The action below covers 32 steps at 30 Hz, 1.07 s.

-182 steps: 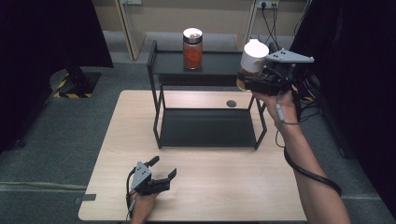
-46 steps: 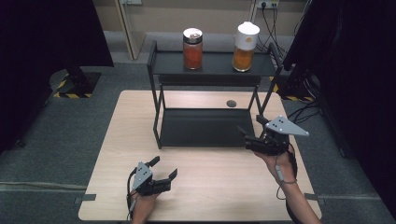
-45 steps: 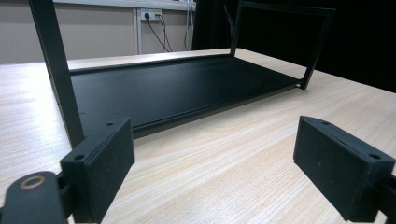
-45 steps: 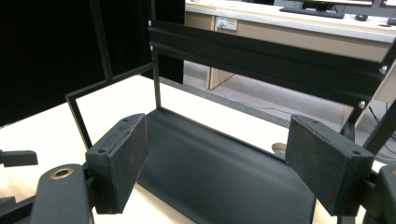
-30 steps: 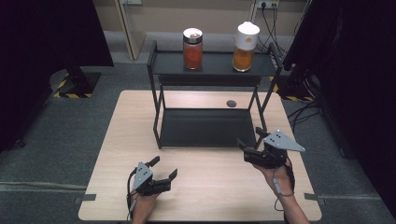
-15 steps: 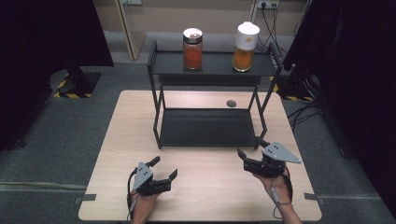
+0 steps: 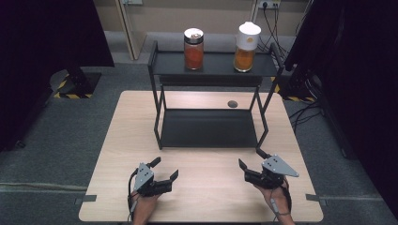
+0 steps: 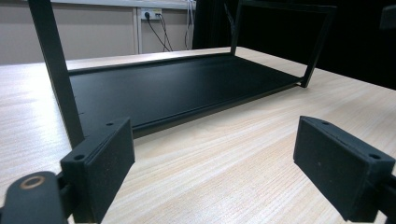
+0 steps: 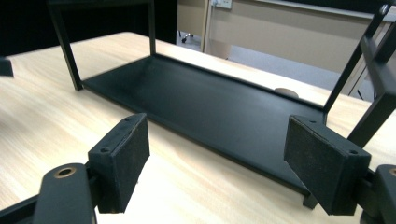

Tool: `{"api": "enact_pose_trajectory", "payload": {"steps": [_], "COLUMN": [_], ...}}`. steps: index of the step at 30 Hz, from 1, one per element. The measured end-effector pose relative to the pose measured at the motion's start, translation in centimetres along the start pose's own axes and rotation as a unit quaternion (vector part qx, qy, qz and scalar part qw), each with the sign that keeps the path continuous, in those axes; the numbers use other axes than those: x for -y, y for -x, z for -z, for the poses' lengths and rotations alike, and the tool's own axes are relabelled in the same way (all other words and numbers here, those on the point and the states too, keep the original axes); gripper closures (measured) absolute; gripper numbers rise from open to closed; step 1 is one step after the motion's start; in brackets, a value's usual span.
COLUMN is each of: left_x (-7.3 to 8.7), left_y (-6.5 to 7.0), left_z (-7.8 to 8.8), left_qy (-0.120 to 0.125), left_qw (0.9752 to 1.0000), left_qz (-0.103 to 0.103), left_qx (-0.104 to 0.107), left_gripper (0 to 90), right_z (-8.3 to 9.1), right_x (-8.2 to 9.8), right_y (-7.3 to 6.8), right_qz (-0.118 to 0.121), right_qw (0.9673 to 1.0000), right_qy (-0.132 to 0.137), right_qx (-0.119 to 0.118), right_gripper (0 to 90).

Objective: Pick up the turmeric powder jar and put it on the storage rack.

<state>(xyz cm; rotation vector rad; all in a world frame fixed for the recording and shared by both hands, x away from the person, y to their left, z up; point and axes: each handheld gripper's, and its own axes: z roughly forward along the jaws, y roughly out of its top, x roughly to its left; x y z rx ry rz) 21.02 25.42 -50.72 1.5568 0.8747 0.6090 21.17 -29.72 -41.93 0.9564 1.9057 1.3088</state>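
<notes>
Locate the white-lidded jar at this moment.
In the high view, the white-lidded jar stands on the black rack's top shelf, right end, beside the metal-lidded jar.

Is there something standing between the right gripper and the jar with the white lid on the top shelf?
Nothing visible blocks it. The right gripper rests open at the table's near edge; the white-lidded jar stands free on the rack's top shelf.

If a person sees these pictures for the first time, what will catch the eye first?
Most likely the two jars of orange contents, the silver-lidded jar and the white-lidded jar, standing apart on the top of the black shelf rack. Next, the left gripper and right gripper, both open and empty, low over the wooden table near its front edge.
</notes>
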Motion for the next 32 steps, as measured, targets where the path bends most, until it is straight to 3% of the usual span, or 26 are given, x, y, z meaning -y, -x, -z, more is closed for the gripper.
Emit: {"api": "enact_pose_trajectory", "payload": {"steps": [18,32], "left_x": [-0.1,-0.1], "left_y": [0.0,0.1], "left_z": [0.0,0.0], "left_qy": [-0.002,-0.002], "left_qw": [1.0000,1.0000], "left_qz": [-0.001,0.000], "left_qx": [-0.001,-0.001], "left_gripper": [11.9,12.0], "right_z": [-0.9,-0.4], "right_x": [5.1,7.1], "right_y": [-0.4,-0.2], "right_qz": [-0.007,-0.025], "right_qw": [0.9999,0.9992], "right_qy": [-0.008,0.029], "right_qx": [0.009,0.013], "right_gripper": [22.5,22.5]}}
